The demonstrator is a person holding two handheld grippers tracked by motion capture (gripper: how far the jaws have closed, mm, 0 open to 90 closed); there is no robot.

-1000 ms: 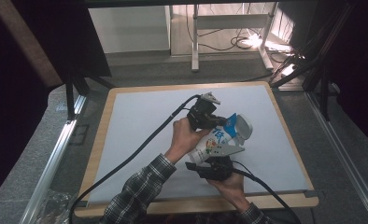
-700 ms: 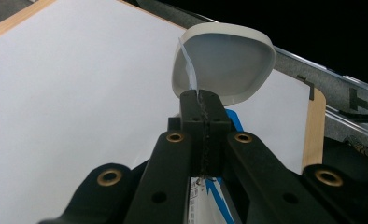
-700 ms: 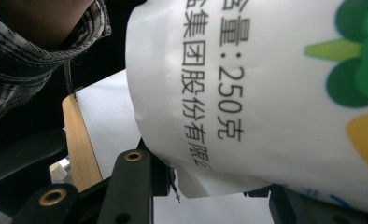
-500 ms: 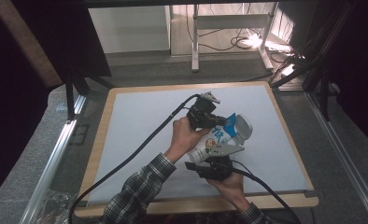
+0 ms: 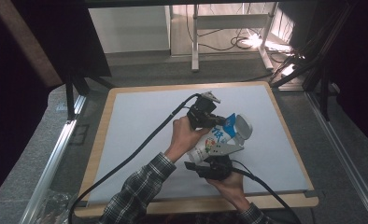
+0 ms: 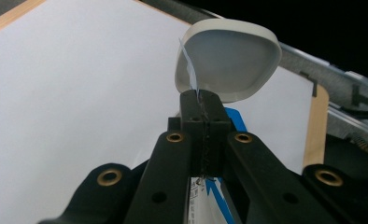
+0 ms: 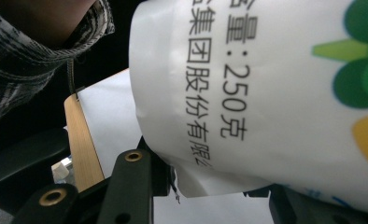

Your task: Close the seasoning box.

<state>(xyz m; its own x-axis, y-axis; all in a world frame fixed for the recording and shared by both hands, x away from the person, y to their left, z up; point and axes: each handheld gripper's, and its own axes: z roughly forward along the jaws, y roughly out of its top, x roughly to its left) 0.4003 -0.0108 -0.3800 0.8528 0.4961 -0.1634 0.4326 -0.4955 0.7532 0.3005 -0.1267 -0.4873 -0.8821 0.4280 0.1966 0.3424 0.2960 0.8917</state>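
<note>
Two black hand-held grippers meet at the middle of the high view, and much of each is covered: the left gripper (image 5: 218,122) is half under the person's left hand (image 5: 184,136), and the right gripper (image 5: 209,161) sits beneath the thing they both hold, with the right hand (image 5: 229,183) below it. That thing is a white plastic cup-shaped container with blue, green and yellow print and Chinese characters (image 5: 219,137), held tilted above the centre-right of the table, its pale rounded end toward the upper right. In the right gripper view the container's printed wall (image 7: 266,93) crowds the frame and runs off its right and top edges; the right gripper's jaws stand either side of the container's lower edge, clamped on it, though the right-hand jaw is mostly cut off at the bottom. A plaid grey sleeve (image 7: 37,42) fills the upper left corner there. In the left gripper view the jaws are pressed together on a thin blue-and-white foil lid tab (image 6: 191,74), with the cream rounded rim of the container (image 6: 229,56) just behind them. The table is a white sheet on a light wooden board (image 5: 140,121), set on grey flooring; black frames stand along the dark sides, and cables and a bright lamp lie at the upper right
</note>
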